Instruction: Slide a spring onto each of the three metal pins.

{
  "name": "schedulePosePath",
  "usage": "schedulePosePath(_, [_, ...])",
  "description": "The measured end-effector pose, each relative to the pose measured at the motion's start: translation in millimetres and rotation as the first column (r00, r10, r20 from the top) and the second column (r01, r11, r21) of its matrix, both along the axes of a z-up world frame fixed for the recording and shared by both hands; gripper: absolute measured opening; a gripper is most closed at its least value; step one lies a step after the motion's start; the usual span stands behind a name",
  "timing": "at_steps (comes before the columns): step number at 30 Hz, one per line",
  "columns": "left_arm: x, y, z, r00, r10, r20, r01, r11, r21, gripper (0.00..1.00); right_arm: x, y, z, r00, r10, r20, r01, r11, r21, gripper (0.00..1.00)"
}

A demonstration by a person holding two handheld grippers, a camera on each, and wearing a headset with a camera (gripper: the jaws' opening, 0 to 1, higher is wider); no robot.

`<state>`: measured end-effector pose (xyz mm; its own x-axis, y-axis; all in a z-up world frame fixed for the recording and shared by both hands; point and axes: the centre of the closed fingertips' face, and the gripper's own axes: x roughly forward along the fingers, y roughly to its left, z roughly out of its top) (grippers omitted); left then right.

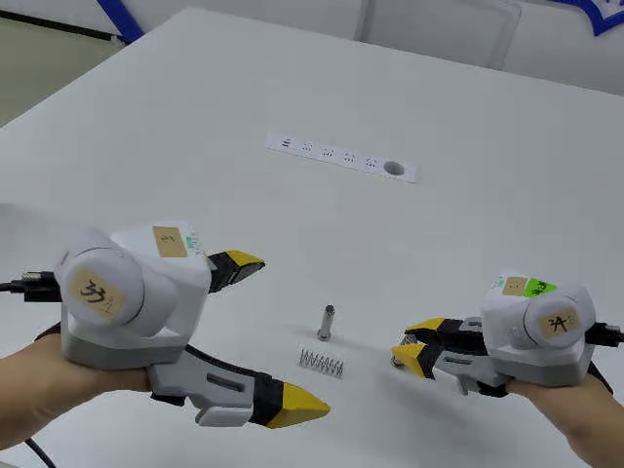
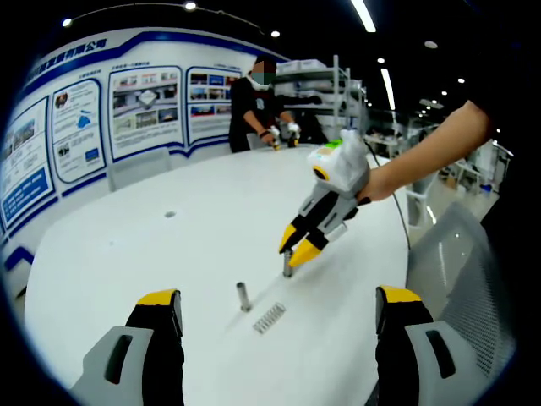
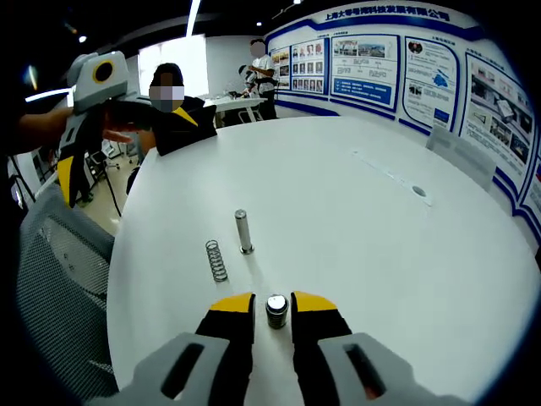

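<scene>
the left tool (image 1: pixel 278 332) hangs spread wide over the worktop (image 1: pixel 292 78), holding nothing. a bare pin (image 1: pixel 327 322) stands upright ahead of it, with a loose spring (image 1: pixel 321 364) lying flat just beside. the right tool (image 3: pixel 273 303) has its jaws drawn close around a second pin (image 3: pixel 276 310); whether they truly pinch it i cannot tell. likely trouble: the wide jaws could clip the standing pin and topple it while reaching for the spring, a hard squeeze could flick the spring away, and a loose hold could tilt the second pin.
</scene>
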<state>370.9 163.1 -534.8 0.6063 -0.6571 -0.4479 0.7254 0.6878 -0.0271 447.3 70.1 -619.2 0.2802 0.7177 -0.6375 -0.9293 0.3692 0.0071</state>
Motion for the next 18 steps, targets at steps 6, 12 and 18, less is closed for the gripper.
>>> schedulePosePath(6, [-0.7,0.8,0.8,1.0,-0.001,0.004,0.001,1.0,0.003,0.97,5.4,-1.5,20.5,0.998,-0.046,0.047,0.045,0.999,0.022,0.2])
schedulePosePath(12, [-2.9,2.7,0.5,1.0,0.001,0.004,-0.001,1.0,0.005,0.97,10.5,6.1,49.1,0.993,-0.074,0.088,0.067,0.994,0.082,0.22])
schedulePosePath(18, [-5.1,3.7,0.0,1.0,0.012,0.005,-0.012,1.0,0.001,0.97,-4.4,26.5,56.5,0.996,-0.021,0.083,0.013,0.995,0.098,0.23])
